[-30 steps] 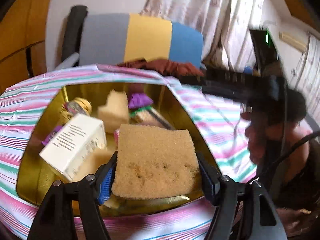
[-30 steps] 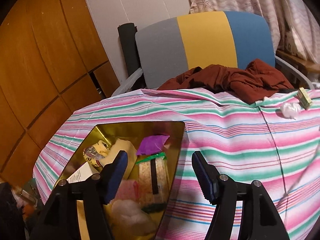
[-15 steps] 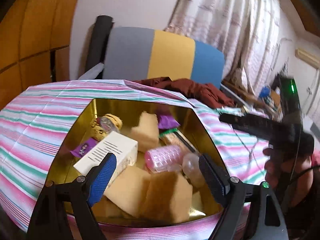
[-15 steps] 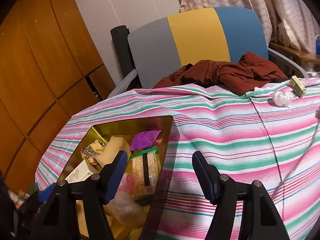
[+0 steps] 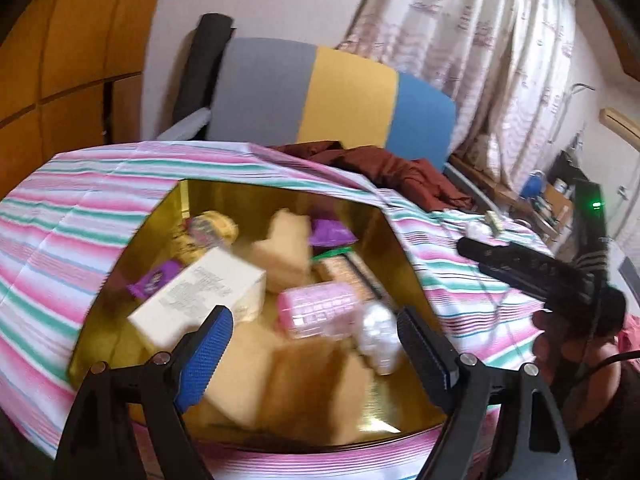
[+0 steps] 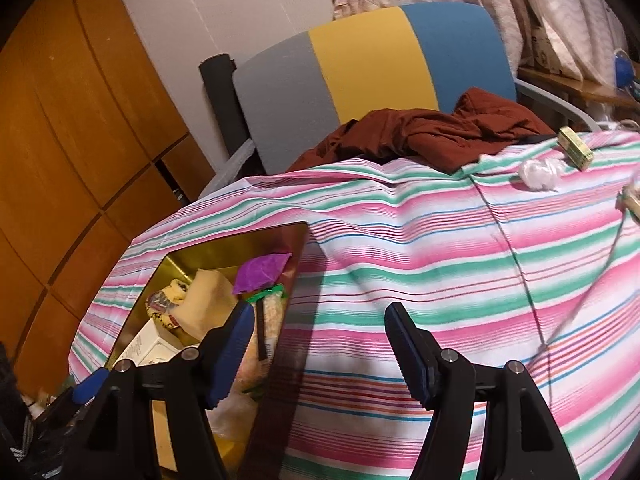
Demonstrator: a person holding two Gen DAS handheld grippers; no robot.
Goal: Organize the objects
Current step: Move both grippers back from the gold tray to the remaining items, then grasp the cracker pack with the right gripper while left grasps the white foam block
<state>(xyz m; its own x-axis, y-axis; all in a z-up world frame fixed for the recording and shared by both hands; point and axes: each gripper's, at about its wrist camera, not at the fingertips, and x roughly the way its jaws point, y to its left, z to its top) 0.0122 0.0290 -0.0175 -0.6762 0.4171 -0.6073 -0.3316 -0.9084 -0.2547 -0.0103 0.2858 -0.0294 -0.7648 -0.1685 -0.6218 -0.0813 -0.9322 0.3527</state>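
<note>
A gold tin sits on the striped tablecloth and holds several items: a brown sponge, a white box, a pink hair roller, a clear plastic lump and a purple wrapper. My left gripper is open and empty above the tin's near side. My right gripper is open and empty over the cloth, just right of the tin. A crumpled white plastic piece and a small yellow box lie at the table's far right.
A grey, yellow and blue chair stands behind the table with a dark red cloth draped onto the table edge. A wooden wall panel is on the left. A thin cord runs across the tablecloth.
My left gripper let go of the brown sponge, which now lies in the tin, and pulled back and up. My right gripper drifted right, away from the tin.
</note>
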